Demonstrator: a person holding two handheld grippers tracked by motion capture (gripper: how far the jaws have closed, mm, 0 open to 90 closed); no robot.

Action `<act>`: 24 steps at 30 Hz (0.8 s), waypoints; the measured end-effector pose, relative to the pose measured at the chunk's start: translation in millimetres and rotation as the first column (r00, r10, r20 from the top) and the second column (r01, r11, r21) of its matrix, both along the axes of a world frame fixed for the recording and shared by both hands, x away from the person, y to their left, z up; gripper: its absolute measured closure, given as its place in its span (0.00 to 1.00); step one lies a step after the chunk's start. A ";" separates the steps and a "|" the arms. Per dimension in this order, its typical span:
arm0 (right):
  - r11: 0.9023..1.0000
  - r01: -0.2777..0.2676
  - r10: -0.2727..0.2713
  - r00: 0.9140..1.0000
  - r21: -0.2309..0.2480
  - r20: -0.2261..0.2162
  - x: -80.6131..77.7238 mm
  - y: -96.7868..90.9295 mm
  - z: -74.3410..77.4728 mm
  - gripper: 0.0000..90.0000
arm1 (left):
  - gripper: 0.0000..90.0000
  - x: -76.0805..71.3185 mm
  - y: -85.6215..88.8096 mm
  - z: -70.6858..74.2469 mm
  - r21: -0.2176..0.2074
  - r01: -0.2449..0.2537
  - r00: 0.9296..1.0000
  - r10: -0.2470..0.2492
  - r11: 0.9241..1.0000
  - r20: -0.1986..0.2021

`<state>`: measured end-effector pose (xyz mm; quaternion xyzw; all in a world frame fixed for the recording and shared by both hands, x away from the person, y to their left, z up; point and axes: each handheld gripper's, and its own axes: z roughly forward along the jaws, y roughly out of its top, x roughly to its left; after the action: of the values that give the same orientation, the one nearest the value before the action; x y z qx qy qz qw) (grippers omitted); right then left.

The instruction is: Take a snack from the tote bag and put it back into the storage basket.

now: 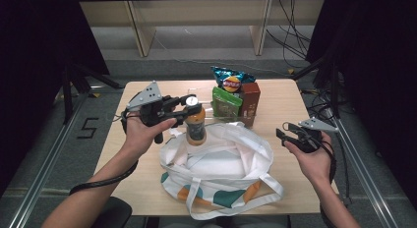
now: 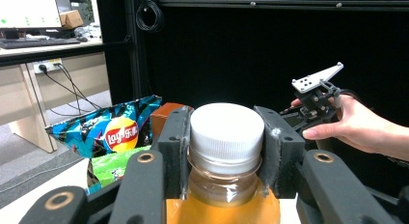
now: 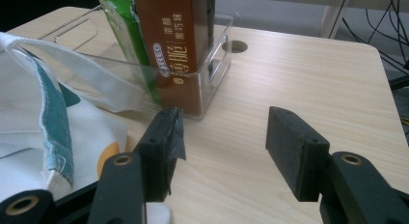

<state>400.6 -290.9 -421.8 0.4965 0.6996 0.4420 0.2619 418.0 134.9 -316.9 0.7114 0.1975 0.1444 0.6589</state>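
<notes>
My left gripper (image 1: pixel 189 106) is shut on the neck and white cap of an orange juice bottle (image 1: pixel 195 126), holding it upright over the left rim of the white tote bag (image 1: pixel 219 164). In the left gripper view the bottle (image 2: pixel 225 137) sits squeezed between both black pads. My right gripper (image 1: pixel 284 133) hovers open over the bare table at the right. In the right gripper view its jaws (image 3: pixel 222 142) stand apart with nothing between them, pointed at a clear bin (image 3: pixel 212 74) that holds a brown Oreo box (image 3: pixel 171 45).
A blue chip bag (image 1: pixel 231 79), a green snack pack (image 1: pixel 225 102) and the brown box (image 1: pixel 250 104) stand in the clear bin at the table's back. The wooden table (image 1: pixel 290 105) has free room at the right. Dark curtains flank both sides.
</notes>
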 end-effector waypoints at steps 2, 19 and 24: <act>1.000 -0.012 0.012 1.000 -0.020 0.011 1.2 -1.4 0.1 0.52 | 0.65 2.6 1.0 2.3 -0.002 -0.002 1.000 0.002 1.000 0.002; 1.000 0.002 -0.002 1.000 -0.009 -0.026 -0.4 0.5 0.2 0.52 | 0.65 15.1 2.8 9.0 0.000 -0.020 1.000 0.020 1.000 0.006; 1.000 0.003 -0.003 1.000 -0.007 -0.030 -0.6 0.7 0.0 0.52 | 0.65 19.6 2.8 12.3 0.002 -0.023 1.000 0.023 1.000 0.013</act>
<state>400.0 -290.2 -421.8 0.5031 0.7042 0.4320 0.2538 437.6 137.6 -304.6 0.7087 0.2012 0.1570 0.6577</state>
